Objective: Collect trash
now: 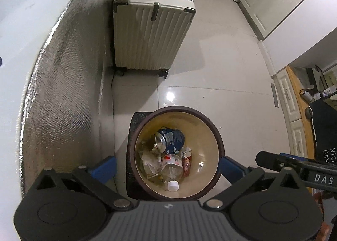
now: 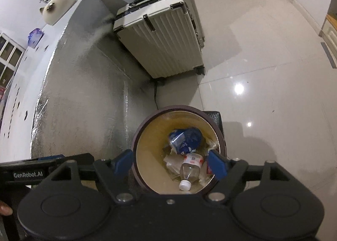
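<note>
Trash lies at the bottom of a round bin [image 1: 210,135] with a dark brown rim and cream inner wall, standing on the pale tiled floor [image 1: 221,62] beside a silver foil-covered wall [image 1: 63,72].

We hold both grippers above the bin, looking down into it. Our left gripper [image 1: 168,167] has its blue fingers [image 1: 105,167] spread wide, one to each side of the bin's rim, with nothing between them. Our right gripper [image 2: 171,163] is likewise spread and holds nothing; its left finger sits outside the rim and its right finger [image 2: 217,163] hangs over the inner edge.

Inside, a clear plastic bottle [image 1: 171,169] with a red and white label lies on its side. Its long axis runs toward us in both views, the white cap [image 1: 173,185] at the near end and the base pointing toward the far wall of the bin. Just beyond the base lies a crushed blue can [image 1: 170,138], tilted, its open silver top facing left and toward us in the left wrist view. Crumpled clear wrappers [image 1: 149,161] lie to the left of the bottle, and a red packet [image 1: 187,161] lies just to its right, touching it.

Behind the bin, a cream ribbed suitcase [image 1: 151,34] with dark corner fittings stands upright on its wheels against the foil wall, well apart from the bin. A black square object [image 1: 137,118] sits under or behind the bin; we cannot tell which.
</note>
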Demonstrator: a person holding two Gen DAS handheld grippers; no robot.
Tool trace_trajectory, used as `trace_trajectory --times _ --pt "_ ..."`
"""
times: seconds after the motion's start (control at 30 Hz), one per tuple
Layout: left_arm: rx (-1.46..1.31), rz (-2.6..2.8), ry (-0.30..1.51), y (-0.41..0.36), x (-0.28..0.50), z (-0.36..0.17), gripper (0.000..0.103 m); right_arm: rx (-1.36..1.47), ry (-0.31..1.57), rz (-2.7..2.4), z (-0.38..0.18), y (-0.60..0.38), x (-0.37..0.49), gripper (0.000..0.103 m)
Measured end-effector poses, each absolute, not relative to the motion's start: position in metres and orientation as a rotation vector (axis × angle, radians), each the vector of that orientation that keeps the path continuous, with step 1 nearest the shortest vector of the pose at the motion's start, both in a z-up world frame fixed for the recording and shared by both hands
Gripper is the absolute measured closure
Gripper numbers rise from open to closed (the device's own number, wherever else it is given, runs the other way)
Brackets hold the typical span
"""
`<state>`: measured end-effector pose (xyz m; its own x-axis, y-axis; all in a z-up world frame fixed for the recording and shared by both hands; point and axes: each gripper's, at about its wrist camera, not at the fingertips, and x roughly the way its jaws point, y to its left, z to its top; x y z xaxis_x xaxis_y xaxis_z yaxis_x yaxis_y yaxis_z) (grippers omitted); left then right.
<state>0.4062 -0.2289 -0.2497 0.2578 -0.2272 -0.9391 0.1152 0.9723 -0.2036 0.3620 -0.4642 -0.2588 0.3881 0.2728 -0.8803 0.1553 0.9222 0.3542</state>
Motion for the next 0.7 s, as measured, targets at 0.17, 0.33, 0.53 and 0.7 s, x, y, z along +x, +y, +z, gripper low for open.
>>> trace_trajectory --times 0.17,0.33,0.53,0.7 --pt "-0.088 -0.225 1.251 -0.23 0.397 -0.234 0.0 0.365 1.143 0.072 -0.243 -0.463 0.355 0.008" --pt "-0.048 -0.19 1.208 -0.232 0.387 -0.213 0.0 0.323 1.107 0.06 -0.227 -0.464 0.348 0.0" --pt "-0.039 -0.195 1.15 -0.226 0.368 -0.185 0.0 0.287 1.057 0.051 -0.202 -0.459 0.329 0.0" --pt "-0.022 -0.181 1.095 -0.221 0.34 -0.154 0.0 0.282 1.016 0.052 -0.173 -0.452 0.304 0.0"
